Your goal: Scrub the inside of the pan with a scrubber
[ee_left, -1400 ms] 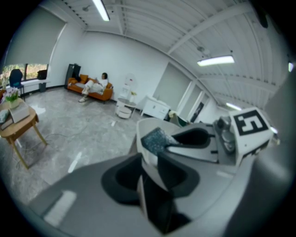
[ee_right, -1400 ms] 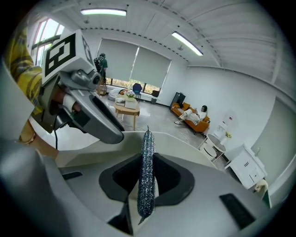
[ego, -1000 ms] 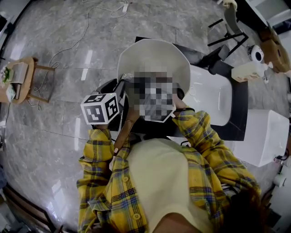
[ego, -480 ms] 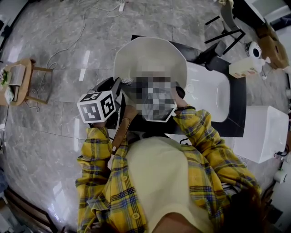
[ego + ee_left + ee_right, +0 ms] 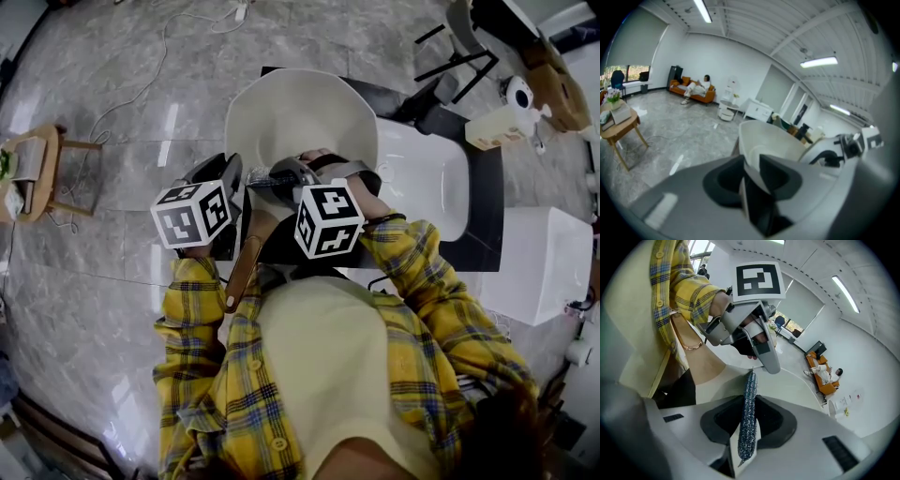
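A white pan (image 5: 300,117) with a wooden handle (image 5: 246,264) is held tilted over the black counter. My left gripper (image 5: 232,178) is shut on the pan's near rim by the handle; in the left gripper view the rim runs between the pads (image 5: 774,173) and the pale pan (image 5: 773,140) rises beyond. My right gripper (image 5: 749,404) is shut on a flat, glittery blue-silver scrubber (image 5: 747,423), seen edge-on and poking out past the jaws toward the pan's inside (image 5: 797,390). In the head view the right gripper (image 5: 281,175) is at the pan's near rim, beside the left one.
A white sink basin (image 5: 422,187) lies in the black counter (image 5: 492,216) right of the pan, with a soap bottle (image 5: 497,127) behind it and a white box (image 5: 548,272) further right. A wooden stool (image 5: 47,164) and a cable (image 5: 141,89) are on the marble floor at left.
The right gripper's marker cube now shows plainly at the pan's near rim, and the right hand has shifted slightly and rolled. The left gripper keeps its hold on the pan.
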### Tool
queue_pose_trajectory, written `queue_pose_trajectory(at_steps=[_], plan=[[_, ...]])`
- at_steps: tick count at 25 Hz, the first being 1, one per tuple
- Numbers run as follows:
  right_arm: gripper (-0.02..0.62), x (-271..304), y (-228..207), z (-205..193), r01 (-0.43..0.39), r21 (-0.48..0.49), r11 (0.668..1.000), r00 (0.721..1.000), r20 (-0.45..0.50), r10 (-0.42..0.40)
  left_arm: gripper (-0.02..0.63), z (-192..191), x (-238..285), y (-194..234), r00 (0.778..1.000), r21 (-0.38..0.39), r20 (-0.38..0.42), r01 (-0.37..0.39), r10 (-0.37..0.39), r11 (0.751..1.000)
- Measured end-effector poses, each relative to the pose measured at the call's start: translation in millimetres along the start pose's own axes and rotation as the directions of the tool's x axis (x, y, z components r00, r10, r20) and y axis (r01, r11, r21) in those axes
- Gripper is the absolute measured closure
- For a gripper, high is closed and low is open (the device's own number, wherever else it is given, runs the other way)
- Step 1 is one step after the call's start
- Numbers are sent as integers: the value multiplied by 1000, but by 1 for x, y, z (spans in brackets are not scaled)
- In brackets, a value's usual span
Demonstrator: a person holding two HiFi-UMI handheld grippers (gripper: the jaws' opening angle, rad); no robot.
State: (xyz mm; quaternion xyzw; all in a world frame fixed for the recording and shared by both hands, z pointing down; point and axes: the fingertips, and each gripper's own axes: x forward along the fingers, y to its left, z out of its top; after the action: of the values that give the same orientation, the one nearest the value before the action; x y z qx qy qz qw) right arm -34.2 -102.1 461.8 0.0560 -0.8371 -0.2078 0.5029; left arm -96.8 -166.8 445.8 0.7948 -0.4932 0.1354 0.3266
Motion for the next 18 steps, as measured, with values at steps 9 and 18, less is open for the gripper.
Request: queue_pose_trajectory(at_steps=[9,18], plan=[[515,-15,23,-20,-189,-99,977,982,-34,187,499,0,0,0,1000,7,1,2,-2,1000],[515,-33,35,-40,-337,-183,923,940,-124,319,497,0,0,0,1000,15,2,4,-4,1000]])
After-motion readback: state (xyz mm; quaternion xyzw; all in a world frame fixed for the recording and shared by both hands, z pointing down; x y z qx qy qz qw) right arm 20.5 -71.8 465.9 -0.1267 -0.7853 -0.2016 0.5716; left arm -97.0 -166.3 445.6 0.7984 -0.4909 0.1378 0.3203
